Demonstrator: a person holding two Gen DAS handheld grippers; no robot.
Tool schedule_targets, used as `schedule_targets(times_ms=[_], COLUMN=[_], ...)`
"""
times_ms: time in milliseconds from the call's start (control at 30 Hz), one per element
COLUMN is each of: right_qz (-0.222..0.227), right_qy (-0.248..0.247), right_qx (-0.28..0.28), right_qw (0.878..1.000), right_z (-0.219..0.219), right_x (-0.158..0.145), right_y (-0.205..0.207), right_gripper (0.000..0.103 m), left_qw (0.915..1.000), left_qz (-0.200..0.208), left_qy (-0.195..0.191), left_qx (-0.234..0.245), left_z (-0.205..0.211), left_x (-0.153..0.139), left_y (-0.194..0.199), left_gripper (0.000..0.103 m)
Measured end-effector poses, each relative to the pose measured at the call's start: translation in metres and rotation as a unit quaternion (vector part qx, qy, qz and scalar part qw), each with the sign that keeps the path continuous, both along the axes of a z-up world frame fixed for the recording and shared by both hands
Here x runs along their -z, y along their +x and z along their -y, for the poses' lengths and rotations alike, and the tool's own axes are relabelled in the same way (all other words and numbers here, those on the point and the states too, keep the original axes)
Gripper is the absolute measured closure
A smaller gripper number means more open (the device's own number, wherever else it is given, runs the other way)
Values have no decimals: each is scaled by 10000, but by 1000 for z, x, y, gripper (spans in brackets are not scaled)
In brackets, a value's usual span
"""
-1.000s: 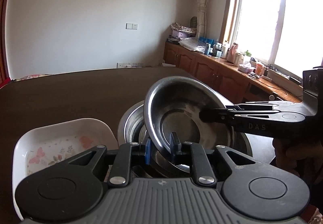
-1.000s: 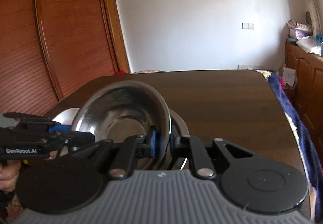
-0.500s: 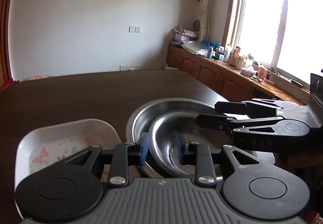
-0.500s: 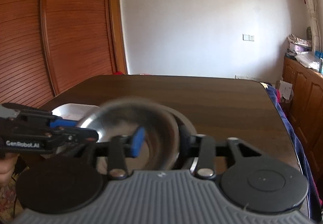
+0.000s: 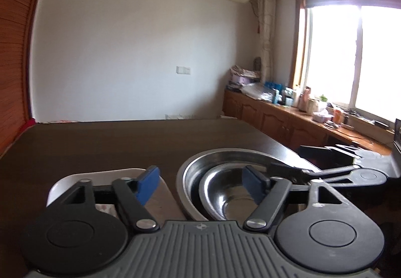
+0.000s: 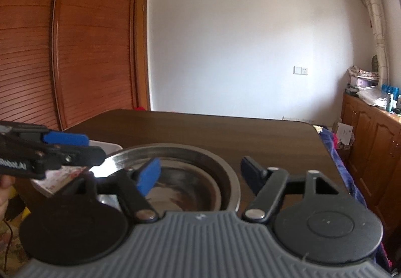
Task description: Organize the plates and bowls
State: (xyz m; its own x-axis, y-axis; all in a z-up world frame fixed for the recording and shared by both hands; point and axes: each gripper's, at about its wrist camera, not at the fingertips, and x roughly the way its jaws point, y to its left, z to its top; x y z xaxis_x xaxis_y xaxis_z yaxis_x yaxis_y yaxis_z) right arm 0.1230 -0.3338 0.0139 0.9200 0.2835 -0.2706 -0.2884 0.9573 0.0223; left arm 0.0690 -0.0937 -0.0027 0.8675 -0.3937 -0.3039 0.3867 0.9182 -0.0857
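Observation:
A small steel bowl [image 5: 220,192] lies nested in a large steel bowl [image 5: 225,154] on the dark table. My left gripper [image 5: 200,184] hangs over their near edge. Its jaws are opening wide and its blue pads [image 5: 147,184] touch nothing. In the right wrist view the same stack shows as the large bowl [image 6: 180,149] with the small bowl [image 6: 190,185] inside. My right gripper [image 6: 201,174] straddles the stack's right rim with its jaws opening and pressing on nothing. Each gripper shows in the other's view: the right gripper [image 5: 300,160] and the left gripper [image 6: 92,146].
A white rectangular dish [image 5: 100,174] with a floral bottom stands just left of the bowls, also seen as the dish [image 6: 107,146] in the right wrist view. The dark wooden table [image 5: 125,142] stretches away behind. Wooden cabinets [image 5: 275,120] line the right wall.
The small bowl, gripped tilted by both grippers a second ago, has come down flat into the large bowl. Both grippers have let go of it and spread their jaws.

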Motion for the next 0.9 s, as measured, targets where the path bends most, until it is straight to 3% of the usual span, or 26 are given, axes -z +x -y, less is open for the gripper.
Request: schedule_targets(times_ms=[100,300,567,733,900], right_qz=[95,195,178,152,120], right_qy=[30,176,368,490,558], right_qx=[88,216,234,193,153], right_qw=[9999,9994,9989,9985,9983], right_z=[2,3,2,4,5], right_x=[6,18,30,31,34], right_y=[-2,-3,-3,-1,-1], right_gripper=[11,4,4,4,4], left_qw=[9995,9995,10000,9998,9997], left_qz=[252,245,-49,-155,-208], left_qy=[-20,-23,-76,-76,-69], left_qx=[-178,-206,-9,25,64], left_z=[1,2,4,6,11], left_x=[4,14,20,24,25], left_y=[-6,-4,2,-2,-3], left_gripper=[0,0,0,7,8])
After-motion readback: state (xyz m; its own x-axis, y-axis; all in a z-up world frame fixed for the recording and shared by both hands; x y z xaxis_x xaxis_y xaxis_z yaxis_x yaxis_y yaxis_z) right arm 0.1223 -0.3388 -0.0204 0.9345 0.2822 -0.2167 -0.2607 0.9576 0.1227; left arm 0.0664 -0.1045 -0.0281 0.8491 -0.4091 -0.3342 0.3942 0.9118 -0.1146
